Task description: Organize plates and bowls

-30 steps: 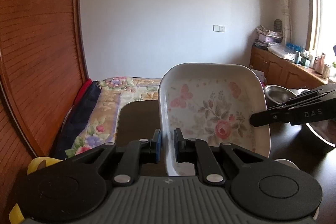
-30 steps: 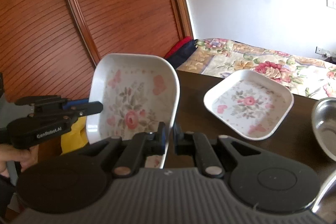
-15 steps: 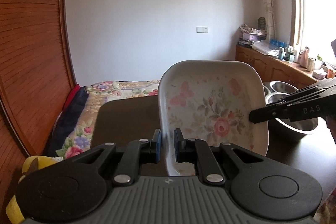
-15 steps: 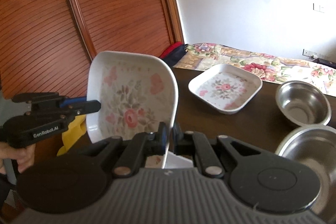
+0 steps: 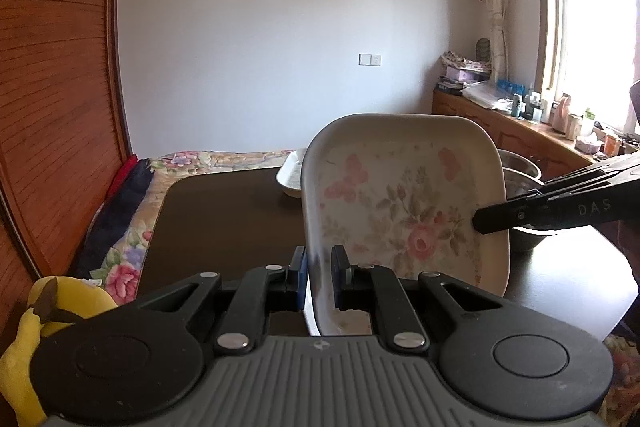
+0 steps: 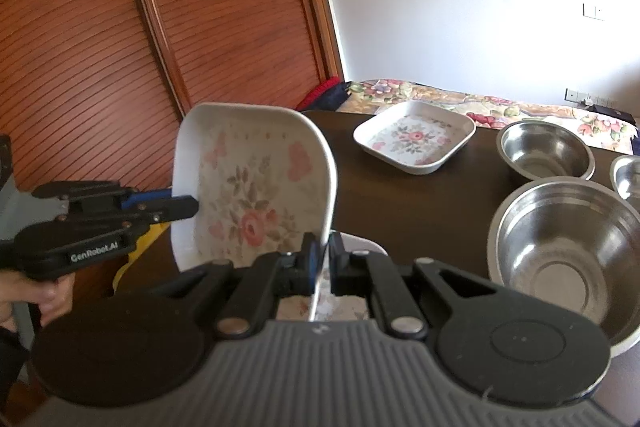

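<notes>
A white square plate with a pink flower print [image 5: 404, 211] [image 6: 256, 195] is held tilted up on edge above the dark table [image 5: 224, 223]. My left gripper [image 5: 319, 275] is shut on its near rim. My right gripper [image 6: 325, 265] is shut on the opposite rim, and its black tip [image 5: 482, 223] shows in the left wrist view. The left gripper [image 6: 188, 207] also appears in the right wrist view, held by a hand [image 6: 44, 291]. A second floral plate [image 6: 416, 139] [image 5: 290, 177] lies flat at the far side of the table. Three steel bowls [image 6: 544, 151] [image 6: 568, 247] [image 6: 628, 175] stand to its right.
Another white floral dish [image 6: 360, 247] shows just under my right gripper. A wooden slatted door [image 6: 120, 47] fills the left. A bed with a flowered cover [image 5: 132, 227] lies beyond the table. A yellow object [image 5: 24, 331] sits at the near left, and a cluttered sideboard [image 5: 500, 115] stands under the window.
Both grippers have carried the tilted plate sideways across the table. The steel bowls have come into the right wrist view, and the flat plate now looks farther off.
</notes>
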The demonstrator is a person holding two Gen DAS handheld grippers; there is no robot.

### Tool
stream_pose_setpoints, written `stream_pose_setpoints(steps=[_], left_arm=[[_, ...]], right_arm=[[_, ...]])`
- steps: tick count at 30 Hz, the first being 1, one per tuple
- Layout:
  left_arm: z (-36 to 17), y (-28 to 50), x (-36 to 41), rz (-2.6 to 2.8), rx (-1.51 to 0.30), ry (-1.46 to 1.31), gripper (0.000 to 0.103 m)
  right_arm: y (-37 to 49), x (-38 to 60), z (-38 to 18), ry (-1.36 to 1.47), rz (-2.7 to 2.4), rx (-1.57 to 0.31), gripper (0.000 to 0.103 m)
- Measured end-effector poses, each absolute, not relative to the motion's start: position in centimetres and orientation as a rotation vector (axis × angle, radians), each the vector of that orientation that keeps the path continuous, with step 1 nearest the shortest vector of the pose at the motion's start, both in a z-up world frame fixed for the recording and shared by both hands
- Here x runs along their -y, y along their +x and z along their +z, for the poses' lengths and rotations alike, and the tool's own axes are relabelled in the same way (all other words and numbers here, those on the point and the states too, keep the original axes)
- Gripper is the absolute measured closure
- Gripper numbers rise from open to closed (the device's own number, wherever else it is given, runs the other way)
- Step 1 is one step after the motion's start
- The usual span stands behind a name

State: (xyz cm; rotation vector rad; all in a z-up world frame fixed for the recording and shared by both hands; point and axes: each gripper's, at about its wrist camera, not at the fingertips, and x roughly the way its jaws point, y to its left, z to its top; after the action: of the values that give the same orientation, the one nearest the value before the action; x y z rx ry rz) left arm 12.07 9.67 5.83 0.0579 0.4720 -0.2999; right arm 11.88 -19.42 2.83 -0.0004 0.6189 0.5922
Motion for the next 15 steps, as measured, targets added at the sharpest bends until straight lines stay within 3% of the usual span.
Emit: stream_pose_setpoints(steps=[15], left_arm=[[3.2,12.7,-9.0,-0.31,-0.532,0.038,0.061]], right_arm=[[12.0,20.7,-0.1,0.019,0.595,-0.657,0.095]])
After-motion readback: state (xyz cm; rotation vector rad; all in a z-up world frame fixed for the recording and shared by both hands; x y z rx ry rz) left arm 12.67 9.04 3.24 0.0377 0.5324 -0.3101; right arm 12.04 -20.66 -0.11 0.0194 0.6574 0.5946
